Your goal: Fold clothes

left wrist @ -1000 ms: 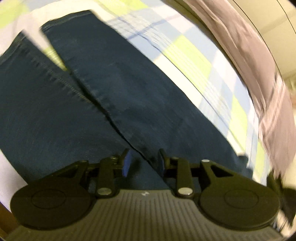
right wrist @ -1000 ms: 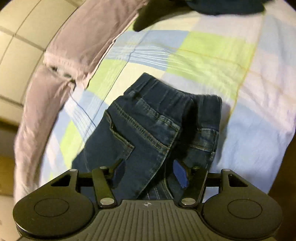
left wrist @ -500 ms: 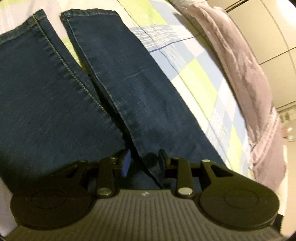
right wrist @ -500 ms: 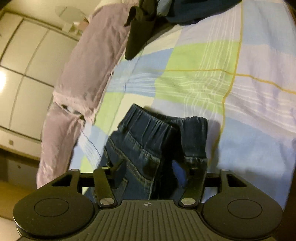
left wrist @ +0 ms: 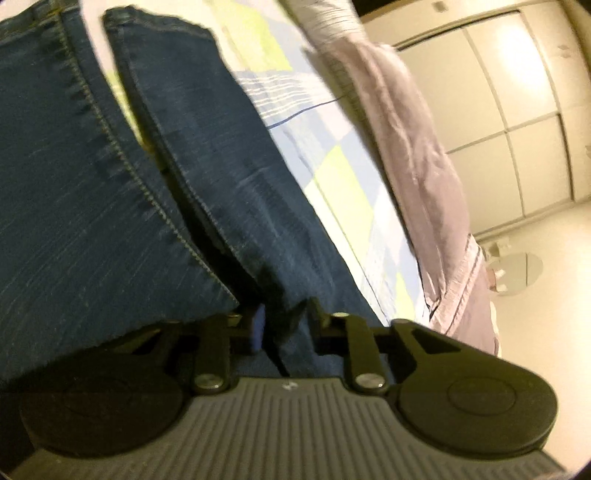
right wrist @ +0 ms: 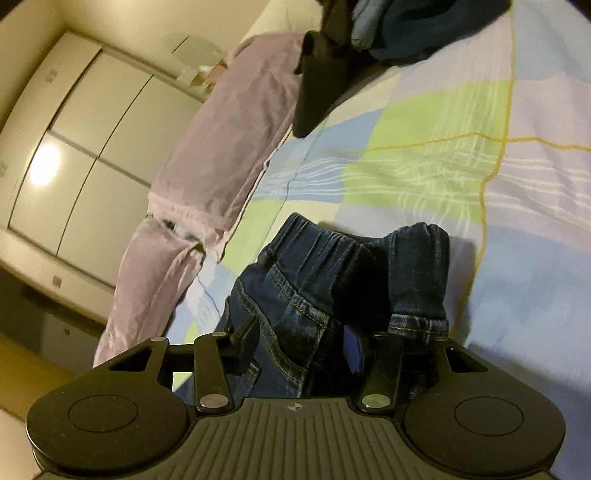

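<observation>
Left view: your left claw [left wrist: 284, 325] is clamped on the jeans [left wrist: 110, 206] near the crotch, legs lying along the bed [left wrist: 332, 155]; lift evenly. Right view: your right claw [right wrist: 299, 345] pinches the bunched seat below the waistband [right wrist: 325, 240]; keep pace, bringing one leg squarely over the other

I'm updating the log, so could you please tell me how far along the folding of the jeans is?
Early. Done: nothing folded; both legs of the jeans are still spread apart over the checked bedsheet. In hand: the left gripper pinches denim between the legs, and the right gripper holds fabric below the waistband. Left: every fold, plus the clothes pile.
</observation>
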Demonstrator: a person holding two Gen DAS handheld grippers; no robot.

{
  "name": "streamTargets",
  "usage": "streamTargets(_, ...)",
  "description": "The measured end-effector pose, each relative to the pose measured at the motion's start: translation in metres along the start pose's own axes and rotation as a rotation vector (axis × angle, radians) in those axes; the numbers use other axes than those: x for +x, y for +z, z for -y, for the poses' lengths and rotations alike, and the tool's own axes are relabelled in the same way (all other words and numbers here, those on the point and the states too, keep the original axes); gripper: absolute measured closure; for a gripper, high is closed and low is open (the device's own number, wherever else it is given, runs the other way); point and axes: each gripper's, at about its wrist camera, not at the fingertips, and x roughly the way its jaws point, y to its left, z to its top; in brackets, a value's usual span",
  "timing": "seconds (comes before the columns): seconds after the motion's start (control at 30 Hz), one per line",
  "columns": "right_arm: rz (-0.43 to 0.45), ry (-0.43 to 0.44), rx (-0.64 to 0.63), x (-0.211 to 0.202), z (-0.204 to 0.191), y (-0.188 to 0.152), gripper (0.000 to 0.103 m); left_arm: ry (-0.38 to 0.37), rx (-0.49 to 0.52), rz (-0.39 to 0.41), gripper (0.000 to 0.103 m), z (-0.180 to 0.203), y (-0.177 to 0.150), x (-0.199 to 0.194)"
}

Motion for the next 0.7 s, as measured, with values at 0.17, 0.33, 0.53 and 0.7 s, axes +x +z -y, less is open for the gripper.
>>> streamTargets(0.17, -0.059, -0.031, -0.004, 0.003, 0.005, 0.009, 0.085, -0.026, 0.132, 0.022, 0.100, 0.012, 0.003, -0.007)
streamTargets(0.33, -0.062, 0.025, -0.055, -0.013, -0.017, 0.028, 0.088, 0.017, 0.442, 0.096, 0.101, 0.081, -0.005, -0.054)
streamTargets(0.53, -0.087, -0.016, -0.109, -0.034, 0.003, 0.026, 0.088, 0.159, 0.535, 0.076, 0.100, 0.051, -0.066, -0.086)
streamTargets(0.7, -0.125, -0.008, -0.040, -0.024, 0.038, 0.017, 0.089, 0.171, 0.433, 0.081, 0.100, 0.014, -0.091, -0.086)
